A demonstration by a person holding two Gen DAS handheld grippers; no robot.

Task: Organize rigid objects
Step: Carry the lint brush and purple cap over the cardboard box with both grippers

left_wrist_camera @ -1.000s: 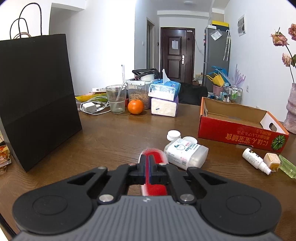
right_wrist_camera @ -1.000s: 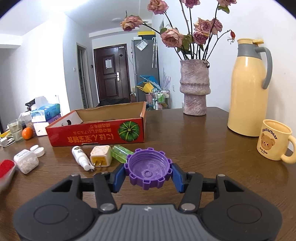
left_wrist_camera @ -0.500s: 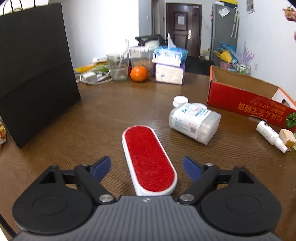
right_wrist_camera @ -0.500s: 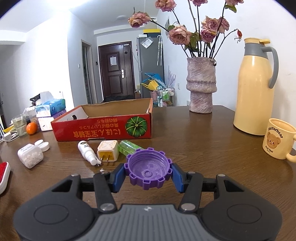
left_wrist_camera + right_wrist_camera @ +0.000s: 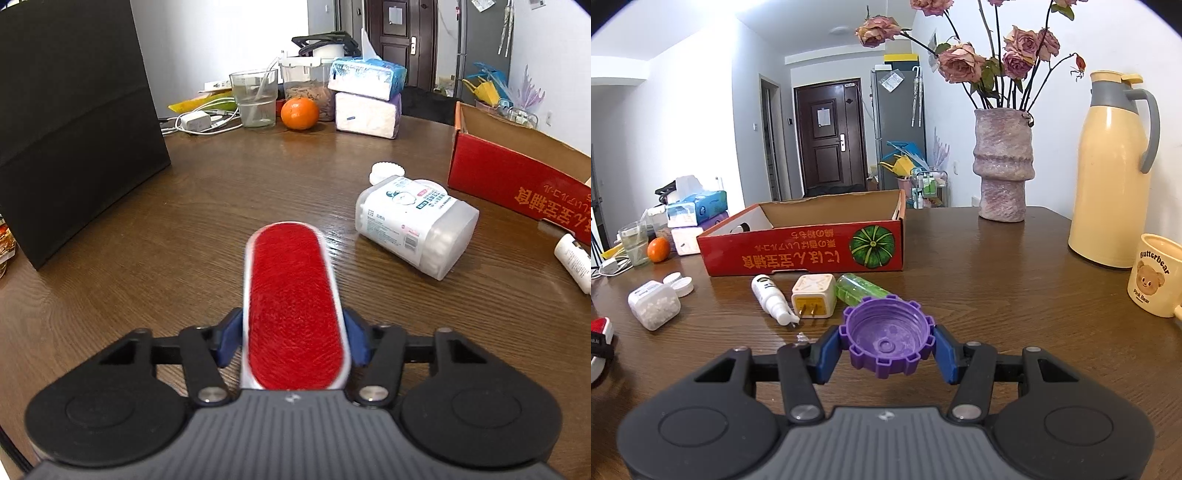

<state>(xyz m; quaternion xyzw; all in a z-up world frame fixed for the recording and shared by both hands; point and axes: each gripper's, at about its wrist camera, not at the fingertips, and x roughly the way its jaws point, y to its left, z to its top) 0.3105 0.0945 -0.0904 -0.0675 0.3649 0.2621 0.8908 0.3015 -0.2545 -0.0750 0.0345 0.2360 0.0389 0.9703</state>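
Note:
My left gripper [image 5: 293, 341] is shut on a red lint brush [image 5: 291, 306] with a white rim, its blue pads against both sides; the brush points forward over the wooden table. My right gripper [image 5: 886, 347] is shut on a purple toothed cap [image 5: 886, 338], open side up. A red cardboard box [image 5: 805, 254] stands open beyond it. In front of the box lie a white spray bottle [image 5: 770, 297], a cream plug adapter [image 5: 814, 295] and a green tube [image 5: 860, 288]. A clear cotton-swab box [image 5: 415, 225] lies on its side beside a white lid [image 5: 386, 171].
A black paper bag [image 5: 70, 110] stands at the left. At the back are a glass [image 5: 255, 98], an orange [image 5: 299, 112], tissue packs [image 5: 367, 96] and a charger with cables [image 5: 195, 122]. A vase of roses [image 5: 1003, 170], a cream thermos [image 5: 1112, 173] and a bear mug [image 5: 1156, 280] stand at the right.
My left gripper opened from a closed state, then moved forward around the red brush and shut on it. My right gripper holds the purple cap as before, shifted slightly.

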